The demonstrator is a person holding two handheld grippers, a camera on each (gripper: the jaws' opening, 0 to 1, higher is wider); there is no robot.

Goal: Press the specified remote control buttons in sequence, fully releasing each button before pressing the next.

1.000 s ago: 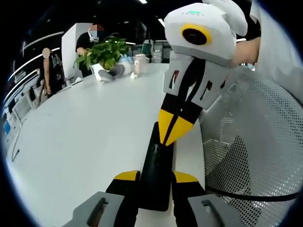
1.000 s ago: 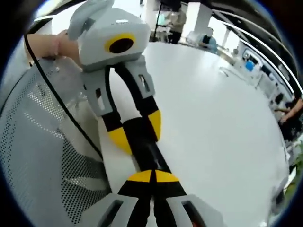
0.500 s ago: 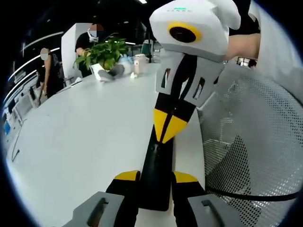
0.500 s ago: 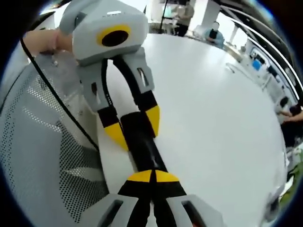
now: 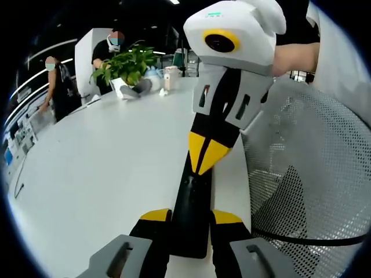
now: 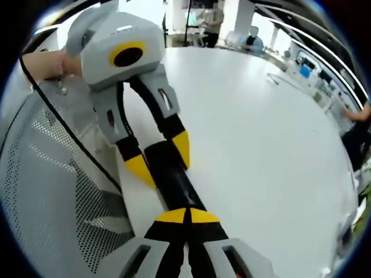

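**Remote clamped by one gripper, pressed on by the other**

The long black slab-shaped remote control [image 5: 191, 211] lies flat on the round white table [image 5: 98, 168], close to the table's near edge. In the left gripper view the left gripper [image 5: 191, 217] has a yellow-tipped jaw on each long side of the remote's near end, gripping it. The right gripper [image 5: 206, 157] comes down from the far right at a steep slant, its white and grey body held by a bare hand [image 5: 295, 55]; its jaws are pressed together into one yellow point that sits on the remote's upper face, though whether it actually bears down on a button is hard to tell at this angle.

In the right gripper view the same remote [image 6: 174, 182] runs away from the right gripper's [image 6: 186, 215] closed tips toward the left gripper [image 6: 157, 159], whose jaws straddle its far end.

A white perforated mesh chair back [image 5: 313, 174] stands just right of the remote. At the table's far side sit a green leafy potted plant [image 5: 124, 66] and people.
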